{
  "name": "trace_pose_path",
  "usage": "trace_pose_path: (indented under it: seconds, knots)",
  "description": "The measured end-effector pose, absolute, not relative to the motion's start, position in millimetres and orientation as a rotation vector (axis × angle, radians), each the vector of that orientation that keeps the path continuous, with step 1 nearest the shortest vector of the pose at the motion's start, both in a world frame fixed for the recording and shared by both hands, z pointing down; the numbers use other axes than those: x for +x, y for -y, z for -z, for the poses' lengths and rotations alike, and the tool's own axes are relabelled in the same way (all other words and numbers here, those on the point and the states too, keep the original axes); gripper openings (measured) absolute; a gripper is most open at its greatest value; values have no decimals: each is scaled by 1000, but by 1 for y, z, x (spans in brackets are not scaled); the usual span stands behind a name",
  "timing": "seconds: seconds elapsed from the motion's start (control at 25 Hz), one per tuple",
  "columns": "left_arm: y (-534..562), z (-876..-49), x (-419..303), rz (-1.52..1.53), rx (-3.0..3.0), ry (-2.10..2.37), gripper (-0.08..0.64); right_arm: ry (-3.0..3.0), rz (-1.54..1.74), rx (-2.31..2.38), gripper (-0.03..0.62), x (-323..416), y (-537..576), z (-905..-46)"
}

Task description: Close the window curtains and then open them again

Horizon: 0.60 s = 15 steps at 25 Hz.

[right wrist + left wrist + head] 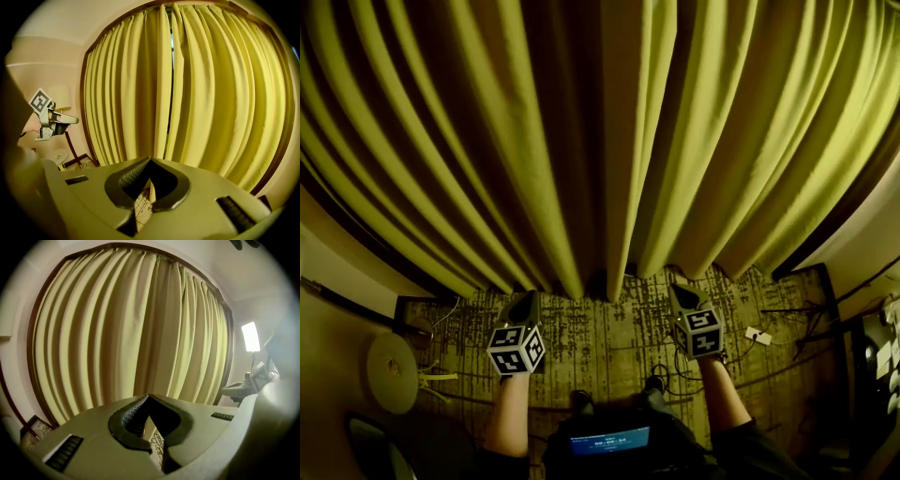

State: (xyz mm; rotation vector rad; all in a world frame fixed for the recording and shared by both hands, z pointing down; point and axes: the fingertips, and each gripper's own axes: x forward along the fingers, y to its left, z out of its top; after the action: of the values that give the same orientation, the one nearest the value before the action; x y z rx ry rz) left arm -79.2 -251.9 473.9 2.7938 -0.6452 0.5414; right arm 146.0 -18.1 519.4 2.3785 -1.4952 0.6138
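Two yellow-green curtains hang drawn together over the window. The left curtain [459,150] and the right curtain [750,131] meet at a dark seam in the middle [614,234]. In the right gripper view a thin strip of window shows between the curtains [171,56]. My left gripper [525,302] is low in front of the left curtain, apart from the fabric, jaws shut and empty [149,397]. My right gripper [682,292] is level with it before the right curtain, also shut on nothing [150,160]. Neither touches the cloth.
A patterned rug [609,347] lies under the curtains. A round white disc [392,372] and cables sit at the left; more cables and a white plug [758,335] lie at the right. A lit lamp [250,336] stands off to the right. A screen [609,440] glows at my waist.
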Motion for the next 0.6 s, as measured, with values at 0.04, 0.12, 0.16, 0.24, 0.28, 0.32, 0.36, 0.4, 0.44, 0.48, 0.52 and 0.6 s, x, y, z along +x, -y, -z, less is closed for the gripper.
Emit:
trace_pose_path:
  seconds: [0.04, 0.12, 0.16, 0.24, 0.28, 0.32, 0.36, 0.4, 0.44, 0.48, 0.52, 0.6]
  knots:
    - [250, -476, -80, -546, 2794, 637, 3, 1495, -618, 2377, 14, 146, 17, -521]
    - [244, -479, -80, -560, 2794, 622, 3, 1495, -622, 2374, 14, 145, 14, -522]
    - [241, -480, -80, -569, 2791, 620, 3, 1497, -621, 2374, 14, 146, 12, -522]
    - [233, -482, -79, -579, 2779, 624, 3, 1502, -622, 2377, 14, 149, 5, -521]
    - [230, -482, -78, -577, 2772, 628, 3, 1504, -624, 2376, 14, 150, 2, -521]
    - [228, -482, -78, -572, 2767, 633, 3, 1506, -625, 2375, 14, 150, 0, -522]
    - [227, -482, -78, -565, 2763, 636, 3, 1508, -623, 2375, 14, 150, -1, -522]
    - [227, -482, -78, -558, 2762, 637, 3, 1509, -622, 2374, 14, 150, -1, -523]
    - [226, -481, -79, -553, 2762, 637, 3, 1511, -621, 2374, 14, 149, -1, -523]
    - [226, -481, -79, -549, 2762, 635, 3, 1512, -621, 2374, 14, 149, -1, -524]
    - [226, -480, -79, -546, 2761, 634, 3, 1512, -622, 2373, 14, 149, 0, -525]
    - [226, -479, -77, -542, 2756, 632, 3, 1510, -629, 2370, 14, 152, -1, -528]
